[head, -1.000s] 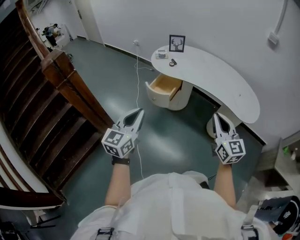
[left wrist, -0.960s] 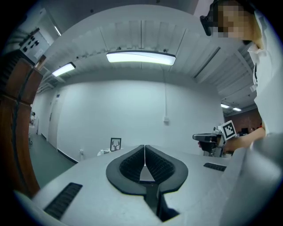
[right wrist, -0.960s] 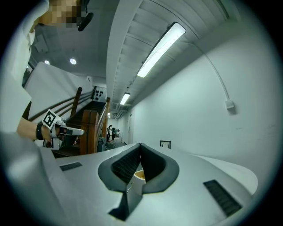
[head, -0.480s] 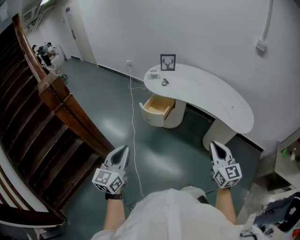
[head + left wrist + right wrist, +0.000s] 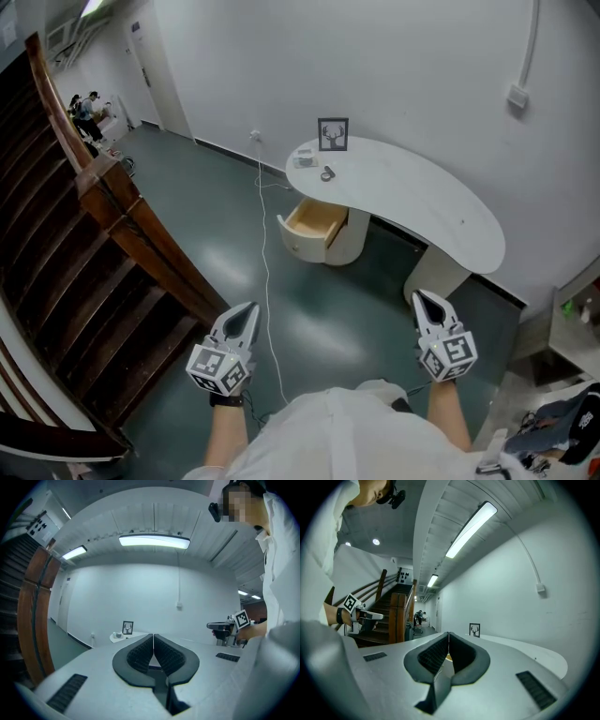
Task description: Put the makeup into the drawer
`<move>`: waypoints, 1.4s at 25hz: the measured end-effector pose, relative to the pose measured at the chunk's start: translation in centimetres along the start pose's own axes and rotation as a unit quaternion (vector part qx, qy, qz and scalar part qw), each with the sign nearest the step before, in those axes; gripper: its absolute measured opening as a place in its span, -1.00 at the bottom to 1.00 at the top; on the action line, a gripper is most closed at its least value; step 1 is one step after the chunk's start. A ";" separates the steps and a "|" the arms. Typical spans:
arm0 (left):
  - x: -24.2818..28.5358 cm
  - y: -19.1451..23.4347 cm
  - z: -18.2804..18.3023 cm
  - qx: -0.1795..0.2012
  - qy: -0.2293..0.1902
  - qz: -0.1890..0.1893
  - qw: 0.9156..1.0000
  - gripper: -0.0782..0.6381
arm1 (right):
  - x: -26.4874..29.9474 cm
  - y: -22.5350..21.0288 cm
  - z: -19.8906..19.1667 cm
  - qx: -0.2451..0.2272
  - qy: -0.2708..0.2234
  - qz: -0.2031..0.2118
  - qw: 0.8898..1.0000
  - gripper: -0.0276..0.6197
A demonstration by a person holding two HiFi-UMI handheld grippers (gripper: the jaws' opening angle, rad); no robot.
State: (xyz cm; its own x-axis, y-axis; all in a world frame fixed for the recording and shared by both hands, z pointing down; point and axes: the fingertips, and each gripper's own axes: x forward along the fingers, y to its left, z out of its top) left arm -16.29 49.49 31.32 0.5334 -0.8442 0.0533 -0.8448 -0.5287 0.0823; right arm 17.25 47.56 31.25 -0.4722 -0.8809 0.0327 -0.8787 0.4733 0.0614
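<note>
A curved white desk [image 5: 422, 202] stands against the far wall. Small makeup items [image 5: 326, 174] and a pale box [image 5: 302, 158] lie on its left end beside a framed deer picture [image 5: 333, 134]. Under that end a wooden drawer [image 5: 313, 221] stands pulled out. My left gripper [image 5: 247, 314] is shut and empty, low at the left and far from the desk. My right gripper [image 5: 425, 305] is shut and empty, low at the right. In the left gripper view the jaws of the left gripper [image 5: 153, 637] meet, with the picture [image 5: 127, 627] far off. The right gripper [image 5: 448, 635] shows its jaws touching too.
A dark wooden staircase with a thick banister [image 5: 122, 202] fills the left side. A white cable [image 5: 262, 262] trails over the green floor from a wall socket towards me. A shelf with clutter [image 5: 572, 319] sits at the right edge. People stand far down the hall [image 5: 86, 103].
Both grippers have dropped lower in the head view and sit nearer my body. The view has shifted so the desk lies more central.
</note>
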 end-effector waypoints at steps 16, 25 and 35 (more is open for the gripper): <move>0.5 1.3 0.2 -0.006 -0.003 0.005 1.000 -0.73 | 1.3 0.4 -0.3 -0.007 0.011 0.011 1.000 -0.89; 3.1 1.8 -0.7 -0.017 0.002 -0.005 1.000 -0.73 | 4.0 0.0 -0.3 -0.005 0.011 0.023 1.000 -0.89; 8.9 4.4 -0.2 -0.033 0.007 0.004 0.999 -0.73 | 10.6 -3.7 -1.5 0.009 0.025 0.042 0.999 -0.89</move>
State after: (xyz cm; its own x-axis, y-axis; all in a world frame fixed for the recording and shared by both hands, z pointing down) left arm -15.27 39.71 32.39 0.5268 -0.8472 0.0686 -0.8452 -0.5136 0.1477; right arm 15.61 36.49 32.86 -0.5404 -0.8369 0.0872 -0.8376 0.5449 0.0384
